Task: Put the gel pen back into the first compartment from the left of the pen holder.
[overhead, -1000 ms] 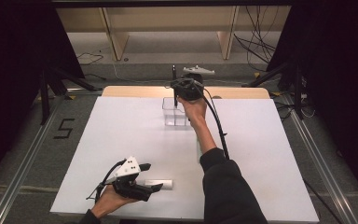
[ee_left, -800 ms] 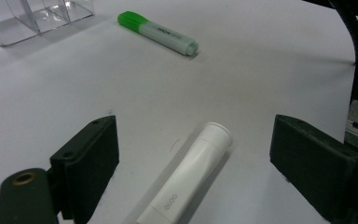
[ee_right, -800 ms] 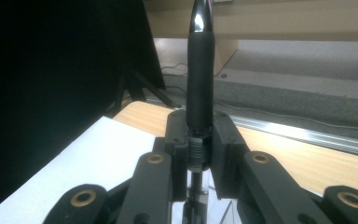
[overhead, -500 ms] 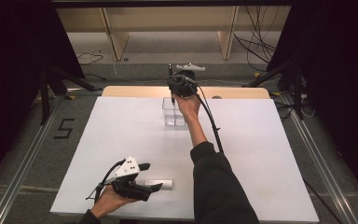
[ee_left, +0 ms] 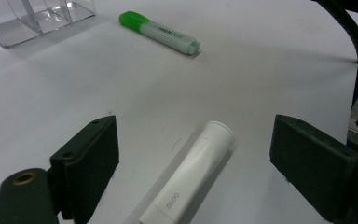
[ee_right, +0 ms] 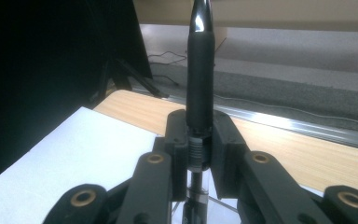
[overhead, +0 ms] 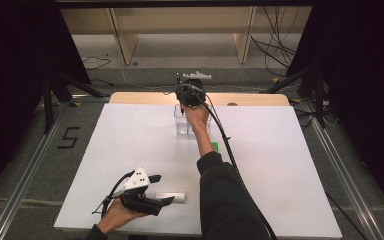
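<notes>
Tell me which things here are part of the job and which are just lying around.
In the job:
black pen, clamped in the right gripper
clear organizer below it
glue stick between the open left gripper jaws

Lying about:
green highlighter

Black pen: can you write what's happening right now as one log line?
right gripper: shut on black pen | over clear organizer | left gripper: open around glue stick

- The clear organiser [overhead: 187, 125] stands at the far middle of the table [overhead: 290, 165].
- The highlighter [overhead: 215, 147] lies just nearer than it.
- The glue stick [overhead: 169, 197] lies near the front edge, between the left gripper's [overhead: 161, 190] jaws.
- The pen [ee_right: 199, 79] stands upright in the right gripper [ee_right: 199, 140], above the organiser.
</notes>
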### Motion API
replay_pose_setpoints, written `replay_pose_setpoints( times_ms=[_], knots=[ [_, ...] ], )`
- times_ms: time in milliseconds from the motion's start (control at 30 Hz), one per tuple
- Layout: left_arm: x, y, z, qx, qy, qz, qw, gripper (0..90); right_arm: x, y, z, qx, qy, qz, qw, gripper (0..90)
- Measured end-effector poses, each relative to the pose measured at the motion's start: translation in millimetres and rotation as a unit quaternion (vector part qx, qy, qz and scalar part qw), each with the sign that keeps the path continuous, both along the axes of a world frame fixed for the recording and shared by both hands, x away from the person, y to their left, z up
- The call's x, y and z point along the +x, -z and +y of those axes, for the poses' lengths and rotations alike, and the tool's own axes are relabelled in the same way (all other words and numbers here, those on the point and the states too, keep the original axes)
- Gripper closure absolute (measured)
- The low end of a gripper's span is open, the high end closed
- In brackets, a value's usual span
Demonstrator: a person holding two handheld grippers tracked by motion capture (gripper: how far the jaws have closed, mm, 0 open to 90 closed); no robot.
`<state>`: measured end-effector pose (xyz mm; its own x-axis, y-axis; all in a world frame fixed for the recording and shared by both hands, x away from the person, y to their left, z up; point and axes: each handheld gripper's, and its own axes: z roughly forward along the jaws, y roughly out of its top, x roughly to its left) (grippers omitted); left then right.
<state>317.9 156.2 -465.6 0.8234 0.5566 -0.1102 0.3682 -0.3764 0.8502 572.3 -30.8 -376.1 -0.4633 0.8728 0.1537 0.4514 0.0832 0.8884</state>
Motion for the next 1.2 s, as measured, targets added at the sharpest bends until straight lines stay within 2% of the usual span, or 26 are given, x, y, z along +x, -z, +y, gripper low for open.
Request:
replay_pose_setpoints(
  times_ms=[700,867,967,1100,1200],
  knots=[
    [1.6,1.0,2.3,0.0,-0.003,0.001,1.0,15.2,0.7,14.7,7.9,-0.025,-0.007,0.016,0.9995,78.1],
    [1.6,1.0,2.8,0.001,-0.004,0.001,1.0,15.2,0.1,13.8,6.4,-0.028,-0.01,0.019,0.9994,52.6],
    [2.1,0.7,3.0,-0.002,-0.004,0.004,1.0,15.2,-1.6,6.9,1.0,-0.03,-0.009,0.014,0.9994,46.0],
    [2.2,1.5,2.3,0.0,-0.006,0.006,1.0,15.2,-7.0,-5.5,-9.6,-0.033,-0.003,0.004,0.9994,41.9],
    [2.1,1.4,2.3,-0.002,-0.006,0.008,0.9999,15.2,-11.9,-11.4,-18.9,-0.032,-0.003,0.01,0.9994,38.6]
  ],
)
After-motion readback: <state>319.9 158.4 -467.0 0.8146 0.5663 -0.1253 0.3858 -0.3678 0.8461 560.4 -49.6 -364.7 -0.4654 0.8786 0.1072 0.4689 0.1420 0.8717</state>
